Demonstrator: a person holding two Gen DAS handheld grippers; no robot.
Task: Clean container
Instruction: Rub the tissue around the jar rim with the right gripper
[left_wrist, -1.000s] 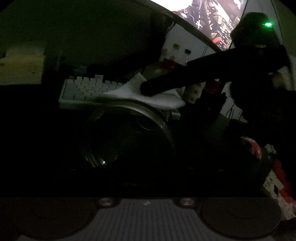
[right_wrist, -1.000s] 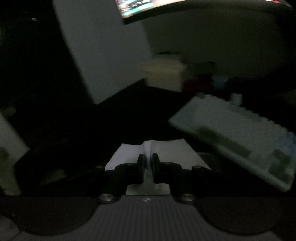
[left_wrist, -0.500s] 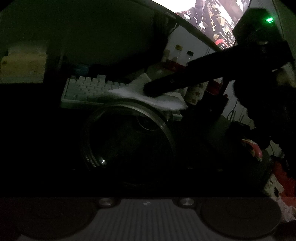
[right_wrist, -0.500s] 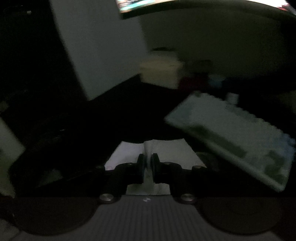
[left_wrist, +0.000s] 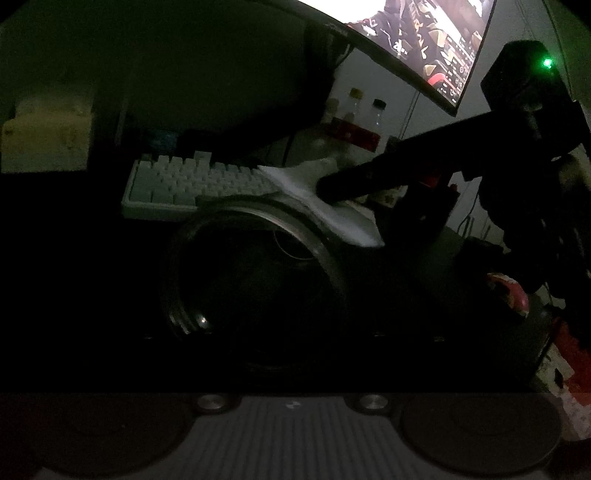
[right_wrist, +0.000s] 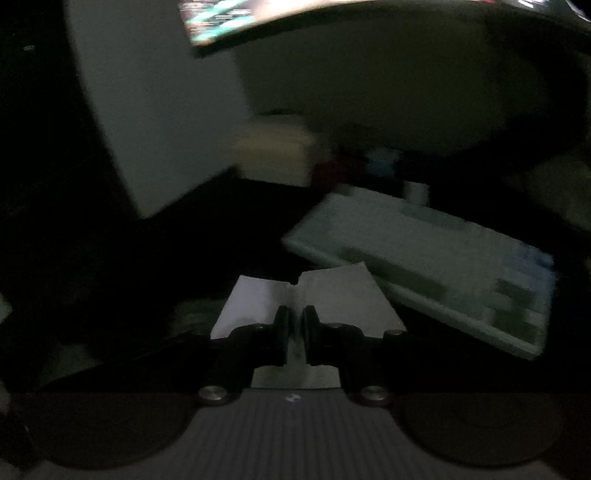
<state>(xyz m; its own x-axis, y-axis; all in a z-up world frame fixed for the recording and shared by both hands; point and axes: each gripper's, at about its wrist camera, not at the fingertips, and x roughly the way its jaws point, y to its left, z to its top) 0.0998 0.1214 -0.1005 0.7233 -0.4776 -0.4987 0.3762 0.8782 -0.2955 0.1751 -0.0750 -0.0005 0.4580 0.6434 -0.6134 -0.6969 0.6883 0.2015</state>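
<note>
Pinching a white paper towel (right_wrist: 306, 295) tight between its two fingers, the right gripper (right_wrist: 294, 325) hangs by the far edge of the round glass container (left_wrist: 255, 273). The container lies tipped on the bench, mouth toward the left camera, long way running front to back. The left gripper cannot be seen. Push the towel deep inside, then rub gently around.

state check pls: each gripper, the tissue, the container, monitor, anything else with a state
right gripper: shut on the white tissue
left gripper: fingers too dark to see, cannot tell
white tissue: folded, at the container's far rim
container: lying on its side, mouth toward the left camera, lid off
monitor: on
bottles: upright, capped
</note>
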